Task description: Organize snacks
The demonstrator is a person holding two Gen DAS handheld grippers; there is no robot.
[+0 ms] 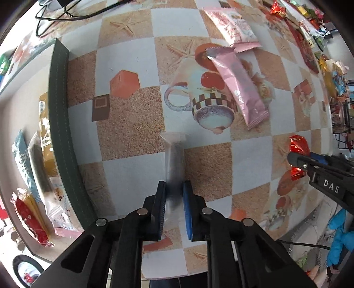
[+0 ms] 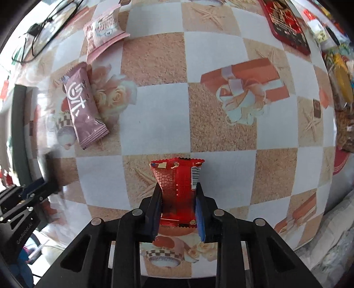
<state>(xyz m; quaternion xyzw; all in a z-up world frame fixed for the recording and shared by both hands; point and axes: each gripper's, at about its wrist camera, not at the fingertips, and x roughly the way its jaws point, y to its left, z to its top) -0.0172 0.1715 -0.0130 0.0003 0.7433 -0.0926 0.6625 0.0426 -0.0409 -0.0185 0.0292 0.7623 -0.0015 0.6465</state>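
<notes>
My left gripper (image 1: 174, 191) is shut on a slim clear-wrapped packet (image 1: 174, 155), which is blurred and sticks out past the fingertips over the tablecloth. The right gripper (image 2: 178, 195) is shut on a red foil snack packet (image 2: 177, 181), its sides pinched between the pads; in the left wrist view that red packet (image 1: 298, 145) shows at the tip of the right gripper (image 1: 297, 162). A long pink snack packet (image 1: 239, 88) (image 2: 81, 106) lies flat on the cloth beyond both grippers. A pink-and-white packet (image 1: 232, 26) (image 2: 101, 31) lies farther back.
A box with a dark green rim (image 1: 59, 124) at the left holds several snack packets. The left gripper's body (image 2: 26, 199) shows at the left edge. A flat red box (image 2: 287, 24) and a heap of loose snacks (image 2: 340, 88) sit at the far right. Black cables (image 1: 66, 13) lie at the back left.
</notes>
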